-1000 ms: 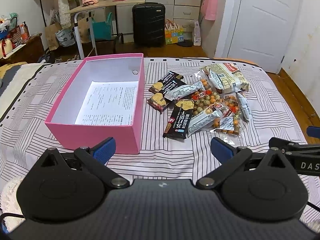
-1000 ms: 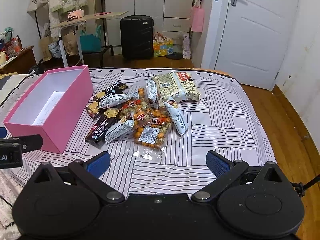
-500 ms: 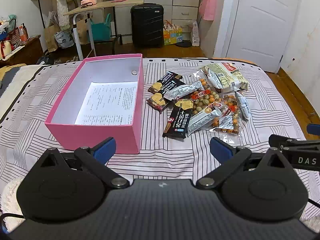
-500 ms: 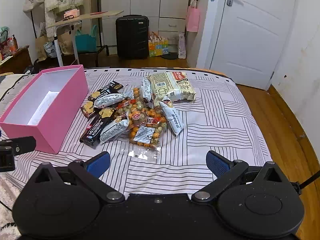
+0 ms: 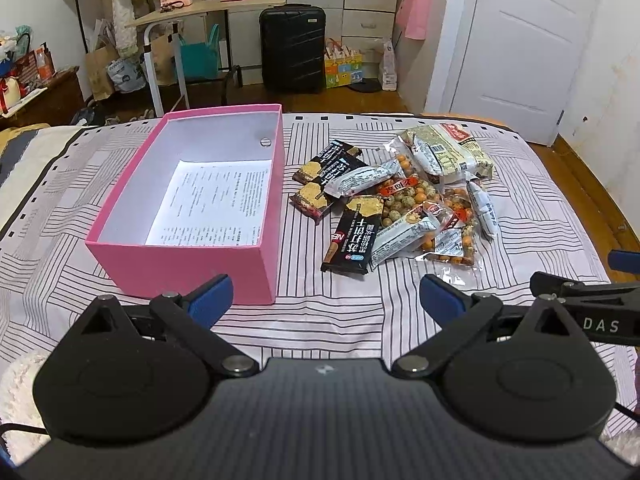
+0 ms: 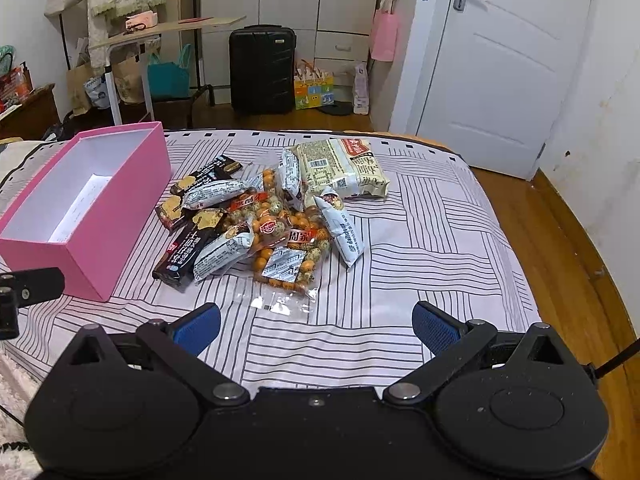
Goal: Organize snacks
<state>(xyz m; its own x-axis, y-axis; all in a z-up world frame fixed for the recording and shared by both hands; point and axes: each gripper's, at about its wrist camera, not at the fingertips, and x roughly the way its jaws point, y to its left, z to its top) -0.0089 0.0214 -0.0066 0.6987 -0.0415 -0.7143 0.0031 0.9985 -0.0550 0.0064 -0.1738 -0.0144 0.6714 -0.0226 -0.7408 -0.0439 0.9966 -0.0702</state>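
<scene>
An open pink box (image 5: 188,268) (image 6: 132,200) with a printed sheet inside sits on the striped bedspread. To its right lies a pile of snacks: black cracker packs (image 5: 352,240) (image 6: 184,256), bags of coated peanuts (image 5: 404,196) (image 6: 284,260), silver-white small packs (image 5: 400,236) (image 6: 340,228) and a large noodle pack (image 5: 448,152) (image 6: 340,164). My left gripper (image 5: 324,296) is open and empty, in front of the box's near right corner. My right gripper (image 6: 316,324) is open and empty, just short of the nearest peanut bag.
The bed's right edge (image 6: 532,280) drops to a wooden floor (image 6: 580,264). Beyond the bed's far end stand a black suitcase (image 5: 292,48), a folding table (image 5: 208,8), bags and a white door (image 6: 504,64).
Both grippers have shifted slightly; the right view has edged to the right and a little closer to the snack pile. Both stay open and nothing has been picked up.
</scene>
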